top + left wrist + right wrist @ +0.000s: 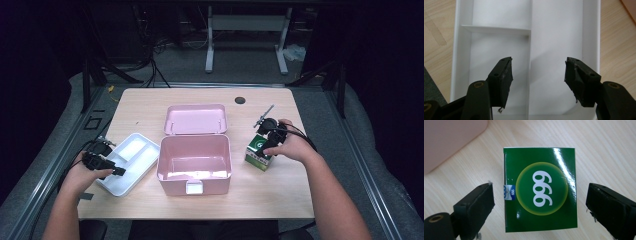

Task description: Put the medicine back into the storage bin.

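At the lower left of the high view, your left gripper hangs over the white tray, jaws spread wide with nothing between them; in the left gripper view the divided white tray lies right beneath them. In the middle of the table sits the open pink box, its lid lying just behind it. To the right of centre, your right gripper sits at the green carton. In the right gripper view the jaws stand apart on either side of the green carton, neither pad touching it.
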Available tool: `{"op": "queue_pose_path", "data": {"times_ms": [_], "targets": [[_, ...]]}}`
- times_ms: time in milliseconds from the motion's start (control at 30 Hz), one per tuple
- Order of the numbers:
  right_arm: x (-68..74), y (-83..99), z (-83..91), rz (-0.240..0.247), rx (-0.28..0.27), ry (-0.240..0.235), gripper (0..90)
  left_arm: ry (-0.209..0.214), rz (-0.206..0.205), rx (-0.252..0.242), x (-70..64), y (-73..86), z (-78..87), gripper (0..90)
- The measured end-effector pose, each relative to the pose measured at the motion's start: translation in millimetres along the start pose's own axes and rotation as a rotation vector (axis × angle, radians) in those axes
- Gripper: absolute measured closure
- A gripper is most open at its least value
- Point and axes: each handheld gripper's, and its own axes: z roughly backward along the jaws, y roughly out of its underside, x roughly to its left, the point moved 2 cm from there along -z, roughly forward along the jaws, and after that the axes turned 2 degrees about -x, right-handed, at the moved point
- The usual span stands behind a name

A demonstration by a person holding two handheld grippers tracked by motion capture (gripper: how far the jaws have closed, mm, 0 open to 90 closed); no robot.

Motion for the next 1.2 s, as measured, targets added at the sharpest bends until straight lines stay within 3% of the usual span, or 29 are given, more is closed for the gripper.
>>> {"op": "queue_pose_path", "data": {"times_ms": [133,300,400,467,633,1200], "targets": [[-1.3,-8.7,-6.0,0.035,0.066,0.008,7.6,0.003,-0.005,0.000,-0.6,-0.5,-0.5,39.1],[-4.8,-15.1,-12.5,0.022,0.109,-0.027,7.6,0.004,-0.005,0.002,-0.5,-0.7,-0.8,39.1],[-7.1,-15.1,-16.2,0.024,0.143,-0.017,8.4,0.005,-0.001,0.001,0.3,0.1,-1.1,39.1],[-9.0,-14.2,-18.1,0.016,0.153,-0.043,9.4,0.005,-0.003,0.004,1.6,0.6,-0.9,39.1],[-9.5,-13.0,-20.5,0.006,0.157,-0.064,13.7,0.004,0.006,0.001,2.2,1.2,-0.6,39.1],[-11.6,-12.4,-23.4,-0.004,0.175,-0.068,15.2,0.008,0.000,0.003,1.7,1.1,-0.7,39.1]]}}
